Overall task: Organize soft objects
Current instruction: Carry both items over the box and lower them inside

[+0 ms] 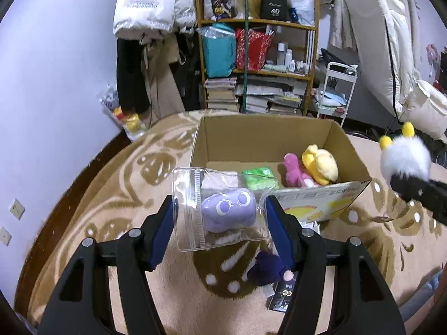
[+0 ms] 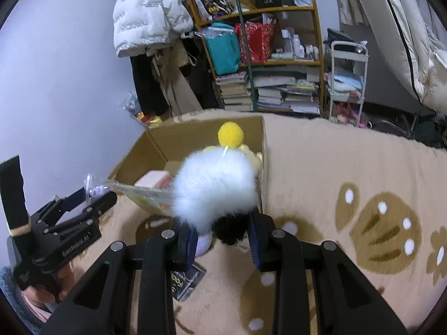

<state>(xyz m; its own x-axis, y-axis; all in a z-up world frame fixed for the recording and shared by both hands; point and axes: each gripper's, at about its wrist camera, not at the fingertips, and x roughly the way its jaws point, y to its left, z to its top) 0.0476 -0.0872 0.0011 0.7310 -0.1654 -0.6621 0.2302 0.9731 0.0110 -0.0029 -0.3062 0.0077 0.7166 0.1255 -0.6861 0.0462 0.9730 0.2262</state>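
My left gripper (image 1: 220, 217) is shut on a clear zip bag (image 1: 220, 209) with a purple plush inside, held above the blanket just in front of the open cardboard box (image 1: 265, 136). The box holds a yellow plush (image 1: 321, 164), a pink plush (image 1: 293, 170) and a green soft item (image 1: 259, 178). My right gripper (image 2: 222, 234) is shut on a fluffy white plush (image 2: 215, 187) with yellow pompoms, held near the box's (image 2: 134, 156) right front corner. That plush also shows at the right of the left wrist view (image 1: 405, 156). The left gripper with the bag shows in the right wrist view (image 2: 92, 195).
A dark purple plush (image 1: 265, 268) and a black packet (image 1: 282, 296) lie on the beige patterned blanket (image 2: 349, 173) below the grippers. Behind stand a cluttered shelf (image 1: 257, 55), hanging coats (image 1: 151, 28), a white cart (image 1: 338, 89) and a folded mattress (image 1: 377, 42).
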